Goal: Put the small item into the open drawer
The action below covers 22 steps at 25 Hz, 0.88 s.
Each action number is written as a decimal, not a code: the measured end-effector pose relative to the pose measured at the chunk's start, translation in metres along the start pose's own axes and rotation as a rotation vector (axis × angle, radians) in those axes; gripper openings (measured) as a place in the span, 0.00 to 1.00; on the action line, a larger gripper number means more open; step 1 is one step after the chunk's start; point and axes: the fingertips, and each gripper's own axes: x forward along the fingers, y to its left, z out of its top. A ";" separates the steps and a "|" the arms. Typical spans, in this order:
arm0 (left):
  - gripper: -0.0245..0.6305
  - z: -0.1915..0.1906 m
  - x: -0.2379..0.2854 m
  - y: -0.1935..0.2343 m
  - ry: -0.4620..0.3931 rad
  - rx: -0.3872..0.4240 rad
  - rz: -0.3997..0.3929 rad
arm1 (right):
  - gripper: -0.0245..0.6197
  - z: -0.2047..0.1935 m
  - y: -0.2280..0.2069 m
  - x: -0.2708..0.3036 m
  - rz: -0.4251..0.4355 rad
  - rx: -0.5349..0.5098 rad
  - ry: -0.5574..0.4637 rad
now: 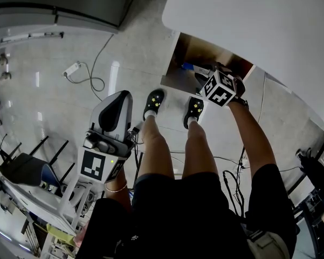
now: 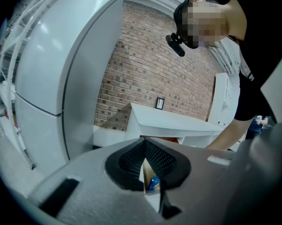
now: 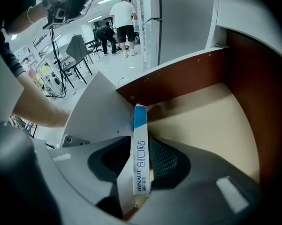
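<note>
My right gripper (image 1: pixel 200 72) reaches down into the open drawer (image 1: pixel 184 55), a wooden box with a pale floor (image 3: pixel 201 121) and a white front panel (image 3: pixel 94 111). A small white and blue box (image 3: pixel 141 153) stands on edge between the jaws of the right gripper (image 3: pixel 141 146). The box leans against the right pad (image 3: pixel 166 161); a sliver of light shows on its left side, so the jaws are open around it. My left gripper (image 1: pixel 118 99) hangs off to the left, its tips together and empty. In the left gripper view the left gripper (image 2: pixel 144 146) points toward the drawer, where the box (image 2: pixel 154 183) shows through the slit.
A white tabletop (image 1: pixel 248 20) overhangs the drawer. The person's two feet (image 1: pixel 153 101) stand just in front of it. A power strip with cable (image 1: pixel 73 69) lies on the floor at left, a chair (image 1: pixel 21 169) further left. A tall white fridge (image 2: pixel 47 69) is nearby.
</note>
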 end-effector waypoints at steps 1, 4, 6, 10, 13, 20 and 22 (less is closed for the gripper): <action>0.04 -0.001 0.000 0.000 0.001 0.000 0.001 | 0.25 0.000 0.001 0.001 0.001 -0.003 0.000; 0.04 -0.005 0.000 0.001 0.003 -0.003 0.000 | 0.25 -0.001 0.004 0.007 0.004 -0.010 0.005; 0.04 -0.007 0.000 0.002 0.004 -0.004 0.001 | 0.25 -0.001 0.005 0.009 0.005 -0.013 0.007; 0.04 -0.006 -0.003 0.002 0.000 -0.005 0.003 | 0.27 0.000 0.005 0.007 -0.001 -0.010 0.006; 0.04 -0.001 -0.007 0.000 -0.005 -0.003 0.003 | 0.28 0.002 0.005 0.001 -0.006 -0.011 0.003; 0.04 0.008 -0.010 -0.005 -0.012 0.006 -0.002 | 0.30 0.013 -0.001 -0.018 -0.035 0.015 -0.039; 0.04 0.010 -0.010 -0.007 -0.017 0.010 -0.006 | 0.29 0.019 -0.002 -0.026 -0.046 0.033 -0.069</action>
